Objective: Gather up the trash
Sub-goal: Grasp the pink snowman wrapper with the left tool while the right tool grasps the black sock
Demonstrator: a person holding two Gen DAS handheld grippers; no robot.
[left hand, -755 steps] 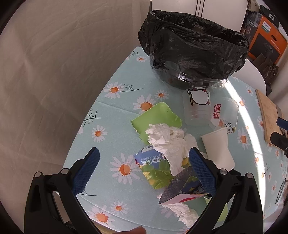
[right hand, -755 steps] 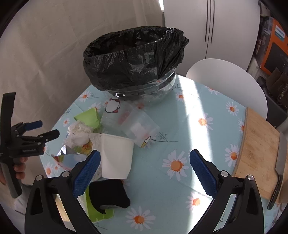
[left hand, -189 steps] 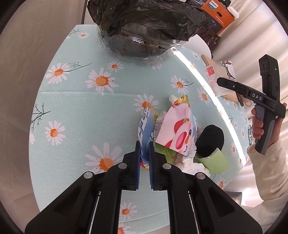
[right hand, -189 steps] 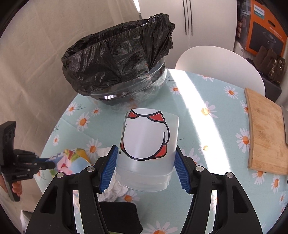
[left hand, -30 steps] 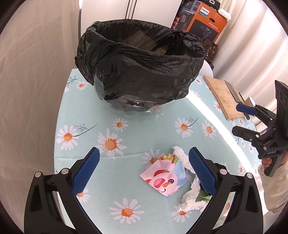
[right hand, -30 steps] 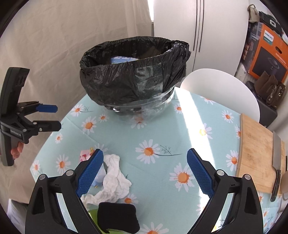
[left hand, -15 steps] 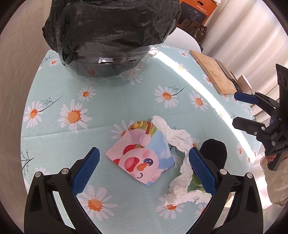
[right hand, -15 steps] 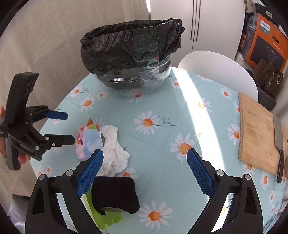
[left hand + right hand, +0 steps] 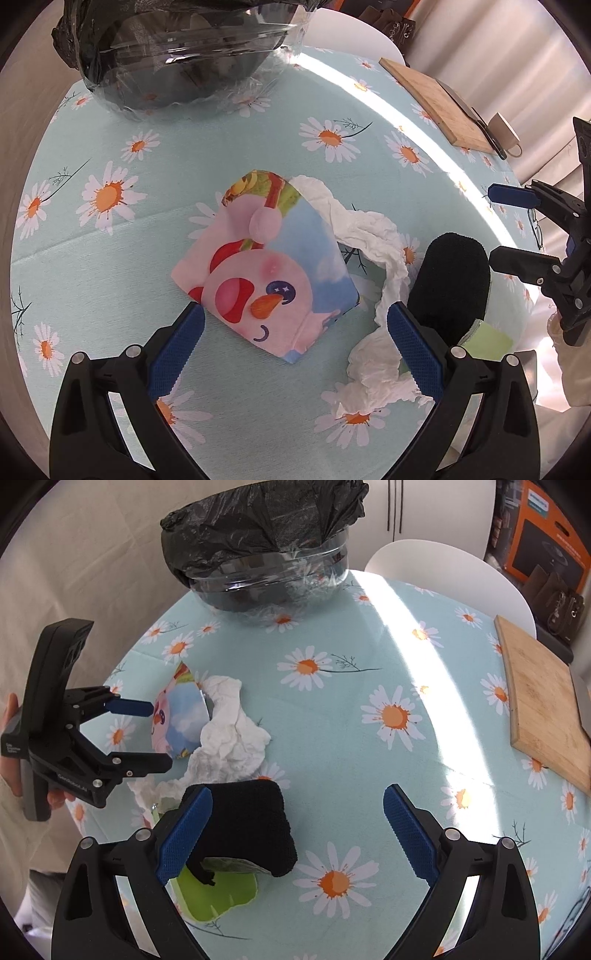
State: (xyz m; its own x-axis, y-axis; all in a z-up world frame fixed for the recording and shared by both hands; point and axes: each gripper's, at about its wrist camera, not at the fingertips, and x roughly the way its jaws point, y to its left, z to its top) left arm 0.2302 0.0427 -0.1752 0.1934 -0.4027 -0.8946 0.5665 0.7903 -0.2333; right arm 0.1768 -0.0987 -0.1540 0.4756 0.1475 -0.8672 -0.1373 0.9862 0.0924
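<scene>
A pink and blue cartoon snack packet (image 9: 269,280) (image 9: 179,718) lies flat on the daisy tablecloth. My left gripper (image 9: 295,339) (image 9: 159,736) hangs open just above its near edge, holding nothing. Crumpled white tissue (image 9: 376,236) (image 9: 231,734) curls around the packet's right side. A black cloth (image 9: 448,284) (image 9: 247,827) rests on a green plate (image 9: 221,893) (image 9: 487,336). My right gripper (image 9: 295,830) (image 9: 513,229) is open and empty, its left finger beside the black cloth. The trash bowl lined with a black bag (image 9: 177,51) (image 9: 266,542) stands at the far side.
A wooden cutting board (image 9: 543,701) (image 9: 439,107) with a knife (image 9: 476,118) lies at the table's right edge, with a small white mug (image 9: 504,133) behind it. A white chair (image 9: 443,572) stands behind the table. A hand (image 9: 11,738) grips the left tool.
Both grippers have dropped lower toward the table. The left one has closed in over the cartoon packet, and the right one has come down beside the black cloth. Nothing was picked up.
</scene>
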